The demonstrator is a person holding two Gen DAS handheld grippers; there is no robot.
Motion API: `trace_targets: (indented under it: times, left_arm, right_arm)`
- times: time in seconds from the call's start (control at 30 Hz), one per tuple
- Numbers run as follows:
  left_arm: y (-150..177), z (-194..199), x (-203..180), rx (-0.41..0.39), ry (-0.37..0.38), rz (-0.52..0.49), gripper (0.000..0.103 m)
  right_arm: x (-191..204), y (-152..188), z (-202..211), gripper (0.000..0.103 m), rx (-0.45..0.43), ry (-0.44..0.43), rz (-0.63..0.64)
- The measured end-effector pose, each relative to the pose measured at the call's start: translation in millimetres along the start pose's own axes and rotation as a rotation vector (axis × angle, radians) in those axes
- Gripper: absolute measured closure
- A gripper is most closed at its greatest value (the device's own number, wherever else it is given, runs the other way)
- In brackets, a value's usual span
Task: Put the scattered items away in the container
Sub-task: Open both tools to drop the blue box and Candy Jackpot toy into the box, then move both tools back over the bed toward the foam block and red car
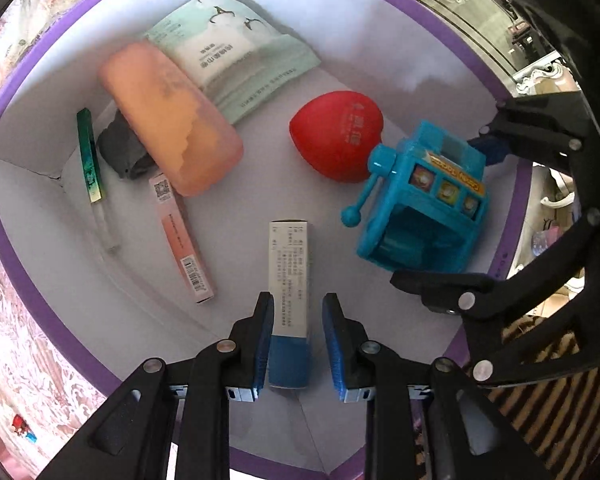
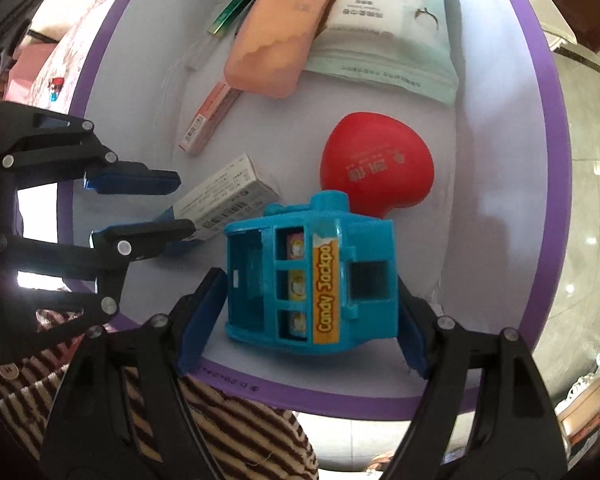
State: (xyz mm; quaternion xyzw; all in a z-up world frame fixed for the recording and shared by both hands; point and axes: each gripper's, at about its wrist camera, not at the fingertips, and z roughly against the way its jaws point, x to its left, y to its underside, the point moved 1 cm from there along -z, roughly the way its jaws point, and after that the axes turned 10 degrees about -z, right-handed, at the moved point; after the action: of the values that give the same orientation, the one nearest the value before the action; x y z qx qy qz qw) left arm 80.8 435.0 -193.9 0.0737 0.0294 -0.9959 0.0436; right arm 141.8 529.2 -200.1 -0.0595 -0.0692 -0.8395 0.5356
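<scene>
Left wrist view: the left gripper point(image 1: 298, 334) stands over the white box point(image 1: 289, 280) at lower centre, pads parted either side of it with a clear gap on the right. The box lies on the floor of the purple-rimmed container point(image 1: 40, 304). At right, the right gripper point(image 1: 460, 208) brackets the blue toy point(image 1: 424, 208).

Right wrist view: the right gripper point(image 2: 300, 320) is spread wide around the toy point(image 2: 312, 276) at centre, a gap on the left side; right contact cannot be told. A red heart point(image 2: 376, 172) touches the toy's top. An orange case point(image 2: 284, 28), tissue pack point(image 2: 384, 28) and pink carton point(image 2: 210, 120) lie in the upper part.
</scene>
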Motion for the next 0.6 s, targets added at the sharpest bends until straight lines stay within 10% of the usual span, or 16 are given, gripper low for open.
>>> trace_targets:
  times: [0.4,0.47,0.6]
  left_arm:
    - [19,20,-4,-0.065,-0.042,-0.037,0.052]
    - [23,28,-2,-0.096,-0.037,-0.025,0.009]
    - [32,46,3,-0.157,-0.024,0.000,0.000]
  right_arm:
    - [-14,5,19,0.023,-0.065,-0.049,-0.094]
    - [-18,7,24,0.022,-0.078,-0.058,-0.112]
    - [-11,7,37,0.021,-0.102,-0.069,-0.133]
